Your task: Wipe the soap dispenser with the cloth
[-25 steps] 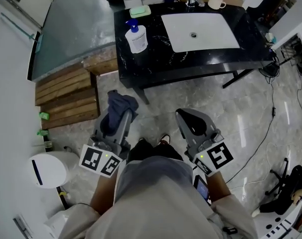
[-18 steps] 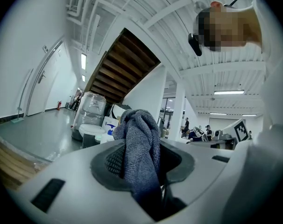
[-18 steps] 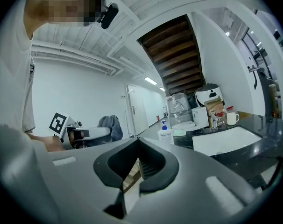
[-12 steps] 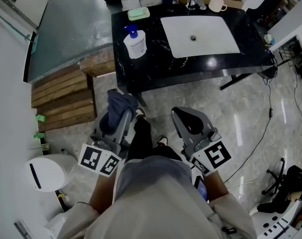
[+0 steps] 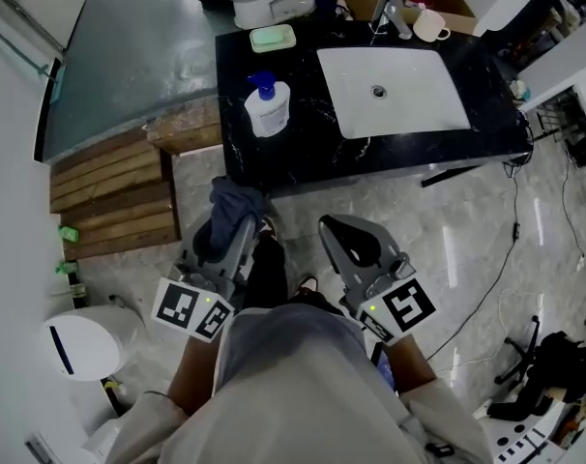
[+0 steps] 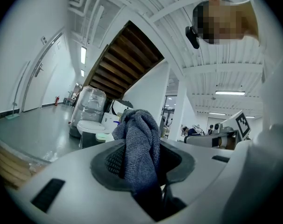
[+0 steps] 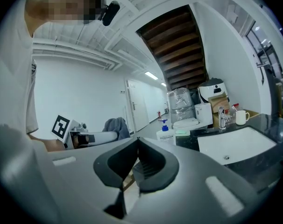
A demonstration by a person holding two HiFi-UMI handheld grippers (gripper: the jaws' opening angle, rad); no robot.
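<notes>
Head view: the black counter (image 5: 303, 148) carries the white sink (image 5: 395, 90). The dispenser (image 5: 269, 106), white with a blue pump, stands upright to the left of the sink, apart from it. A green soap dish (image 5: 273, 38) lies to the far left of the sink, and a mug (image 5: 429, 27) stands behind it beside the tap (image 5: 390, 13). Both my claws hang over the floor on the near side of the sink, well short of it.

Only this view shows the dispenser's place on the counter from above. It does not show how my jaws stand.

Left gripper view: my left claw (image 6: 141, 171) is clamped on the grey cloth (image 6: 139, 143), which stands up in a fold between the pads and hides most of the counter. The dispenser cannot be made out here.

Right gripper view: my right claw (image 7: 137, 160) is closed, pad against pad, with nothing between. This view alone shows the dispenser, sink and mug from the side, with the dispenser to the left of the sink.
</notes>
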